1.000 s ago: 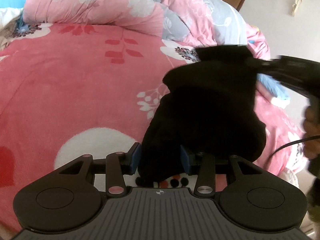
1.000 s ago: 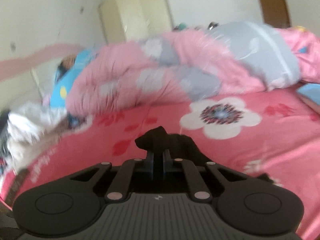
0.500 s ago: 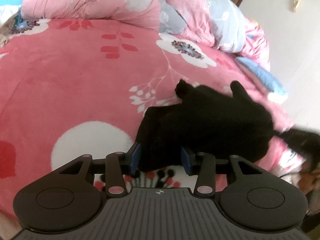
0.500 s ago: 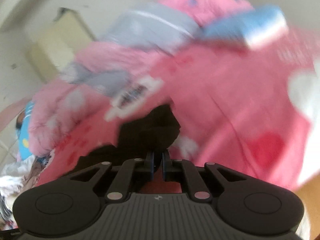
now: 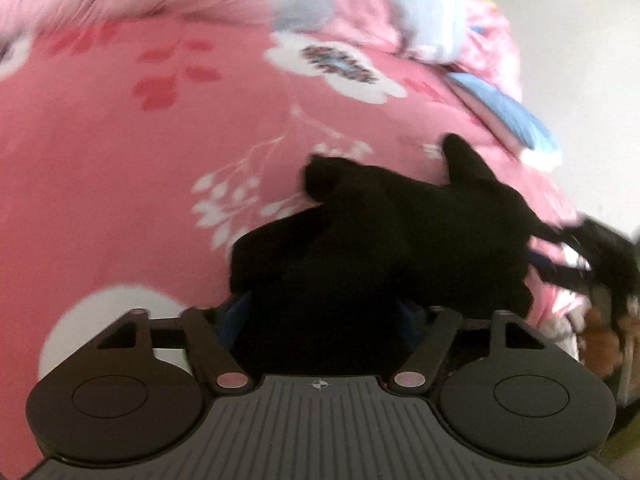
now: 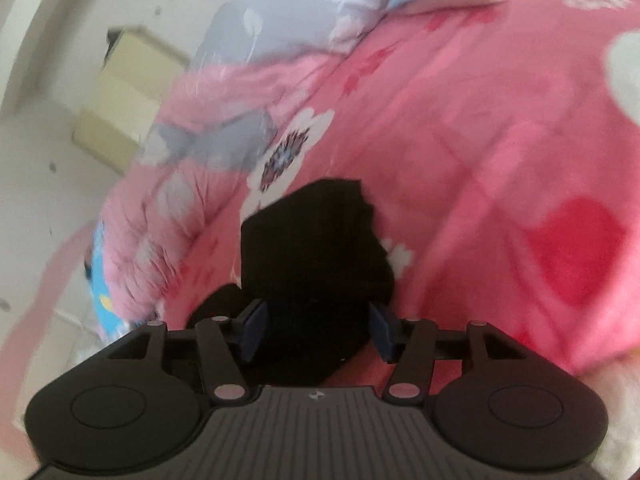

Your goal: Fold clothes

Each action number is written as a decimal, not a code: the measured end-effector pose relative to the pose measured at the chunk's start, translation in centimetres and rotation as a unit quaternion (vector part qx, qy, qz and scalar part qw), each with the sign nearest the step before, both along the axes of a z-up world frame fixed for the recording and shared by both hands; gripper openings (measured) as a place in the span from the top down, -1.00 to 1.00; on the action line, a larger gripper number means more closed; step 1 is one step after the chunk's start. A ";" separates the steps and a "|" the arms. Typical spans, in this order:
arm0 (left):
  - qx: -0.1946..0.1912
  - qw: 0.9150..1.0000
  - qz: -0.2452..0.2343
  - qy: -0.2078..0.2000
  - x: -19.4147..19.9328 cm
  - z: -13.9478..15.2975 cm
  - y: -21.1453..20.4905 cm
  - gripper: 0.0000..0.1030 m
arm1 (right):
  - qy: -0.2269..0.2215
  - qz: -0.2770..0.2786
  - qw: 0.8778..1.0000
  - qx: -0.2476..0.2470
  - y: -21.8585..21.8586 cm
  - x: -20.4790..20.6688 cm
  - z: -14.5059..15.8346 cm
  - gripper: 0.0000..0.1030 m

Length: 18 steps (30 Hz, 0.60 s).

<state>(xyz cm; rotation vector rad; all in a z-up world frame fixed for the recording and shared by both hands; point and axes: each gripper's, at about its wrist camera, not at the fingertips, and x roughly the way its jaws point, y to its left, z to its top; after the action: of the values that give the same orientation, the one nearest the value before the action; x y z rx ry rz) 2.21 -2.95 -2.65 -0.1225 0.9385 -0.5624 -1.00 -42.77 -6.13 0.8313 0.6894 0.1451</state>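
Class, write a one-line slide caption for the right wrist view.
Right gripper, jaws just opened, straddles a black garment lying on the pink floral bedspread.

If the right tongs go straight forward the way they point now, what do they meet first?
Most likely the black garment: it lies between the open right tongs, whose jaws have just been opening, and stretches ahead of them. Beyond it is the pink bedcover.

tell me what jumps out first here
The black garment lies crumpled on the pink floral blanket, the one dark thing on the bed. It sits between the fingers of both grippers, left and right, whose jaws have just been opening. A rumpled pink-and-grey quilt is heaped behind.
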 end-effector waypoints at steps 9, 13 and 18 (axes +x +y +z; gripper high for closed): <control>-0.063 0.993 -0.092 0.026 -2.0 -0.8 -1.8 0.03 | 0.003 0.097 0.993 -0.071 5.3 6.1 1.3 -0.01; -0.099 0.987 -0.124 0.029 -2.1 -1.8 -2.9 0.01 | 0.010 0.160 0.984 -0.076 8.7 9.0 1.1 -0.01; -0.151 0.979 -0.138 0.026 -1.9 -2.5 -2.8 0.00 | 0.020 0.254 0.966 -0.047 12.3 12.3 1.0 -0.01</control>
<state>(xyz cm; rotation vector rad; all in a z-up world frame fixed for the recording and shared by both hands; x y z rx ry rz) 0.29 -5.80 -5.18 -0.2839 0.9212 -0.9620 11.31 -30.49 -5.10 0.5523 0.9308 0.5556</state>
